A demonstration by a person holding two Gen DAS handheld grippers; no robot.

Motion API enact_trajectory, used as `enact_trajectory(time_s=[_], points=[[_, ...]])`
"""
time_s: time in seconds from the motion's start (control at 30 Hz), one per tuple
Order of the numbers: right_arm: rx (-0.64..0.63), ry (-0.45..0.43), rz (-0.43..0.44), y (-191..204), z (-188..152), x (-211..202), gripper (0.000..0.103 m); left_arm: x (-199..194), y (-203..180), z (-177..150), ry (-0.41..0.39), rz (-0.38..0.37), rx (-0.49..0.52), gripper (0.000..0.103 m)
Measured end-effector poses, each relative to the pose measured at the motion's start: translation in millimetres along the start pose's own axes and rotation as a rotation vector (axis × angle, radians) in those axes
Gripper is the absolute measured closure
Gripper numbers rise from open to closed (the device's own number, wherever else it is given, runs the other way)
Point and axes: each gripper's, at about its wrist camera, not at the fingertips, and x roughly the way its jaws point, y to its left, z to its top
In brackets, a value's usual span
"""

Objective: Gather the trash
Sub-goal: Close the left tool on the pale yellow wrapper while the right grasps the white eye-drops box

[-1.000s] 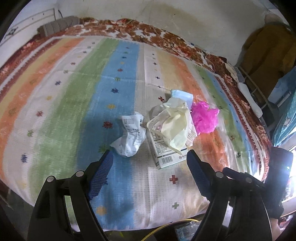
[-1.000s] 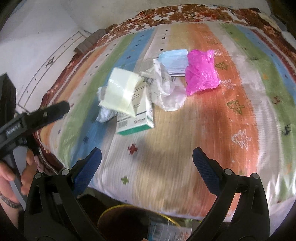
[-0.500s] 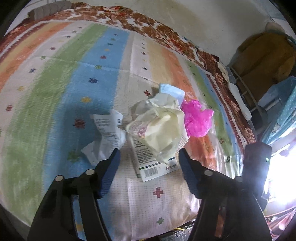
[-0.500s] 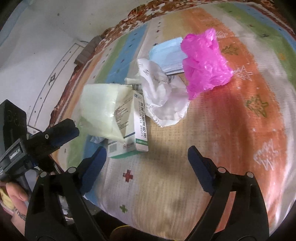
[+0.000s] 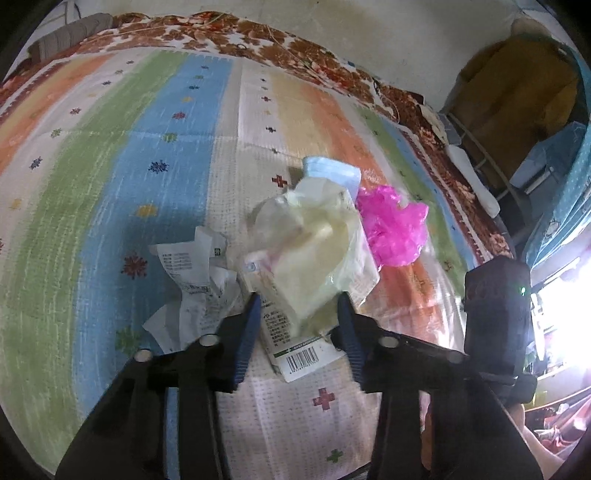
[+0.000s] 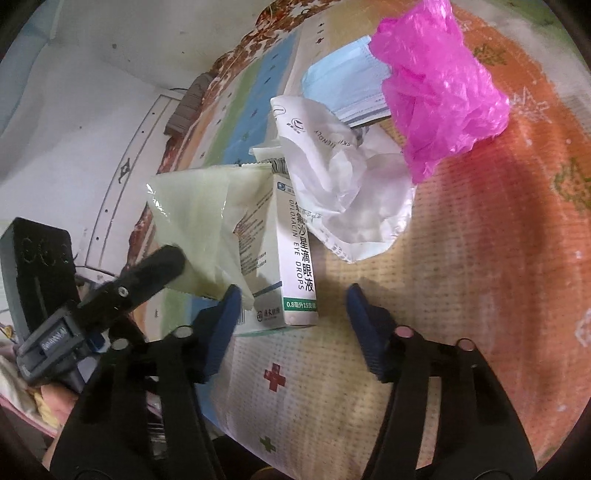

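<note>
At lower centre frame, the left gripper [image 5: 300, 317] straddles, jaws part-open, a white eye-drop carton [image 5: 295, 343] and pale yellow plastic wrapper [image 5: 314, 251]; the right gripper [image 6: 291, 314] gapes wide just short. Beyond lies a crumpled pink plastic bag [image 6: 439, 85] on the striped blanket [image 5: 147, 147].

Lived-in home bedroom: wide bed under a striped, multicoloured woven blanket [image 5: 155, 155] edged by a brown floral cover [image 5: 258, 40], stained pale plaster wall [image 5: 369, 33] behind, mustard-brown coat [image 5: 517, 85] hanging at the side.
</note>
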Motion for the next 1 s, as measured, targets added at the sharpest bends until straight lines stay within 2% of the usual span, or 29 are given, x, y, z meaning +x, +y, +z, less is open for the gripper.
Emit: enact_trajectory(time_s=[0.07,0.1,0.2,0.43,0.67,0.8,0.87,1.0], points=[[0.009,0.011,0.013,-1.2,0.1,2.6,0.068,2.5,1.2,-1.4,0.008,0.007,0.004,0.090],[0.005,0.016,0.016,-0.3,-0.3,3.1,0.070,3.2,1.8,-2.6,0.008,0.016,0.007,0.096],[-0.011,0.020,0.016,2.7,-0.1,2.8,0.072,-0.2,1.5,-4.3,-0.008,0.037,0.022,0.100],[-0.038,0.005,-0.020,16.6,-2.3,-8.0,0.076,-20.3,7.0,3.3,-0.064,0.033,-0.013,0.102],[-0.087,0.032,-0.104,34.7,-11.0,-21.0,0.077,-45.6,8.6,9.1,-0.101,0.033,-0.047,0.103],[-0.128,0.027,-0.171,43.9,-20.4,-37.3,0.077,-56.0,3.2,5.2,-0.077,0.051,-0.043,0.103],[-0.177,0.006,-0.239,52.2,-26.3,-46.8,0.077,-60.7,-1.0,2.1,-0.067,0.069,-0.023,0.103],[-0.222,-0.022,-0.267,63.6,-36.5,-66.4,0.078,-74.9,-9.0,-1.8,-0.068,0.070,-0.013,0.103]])
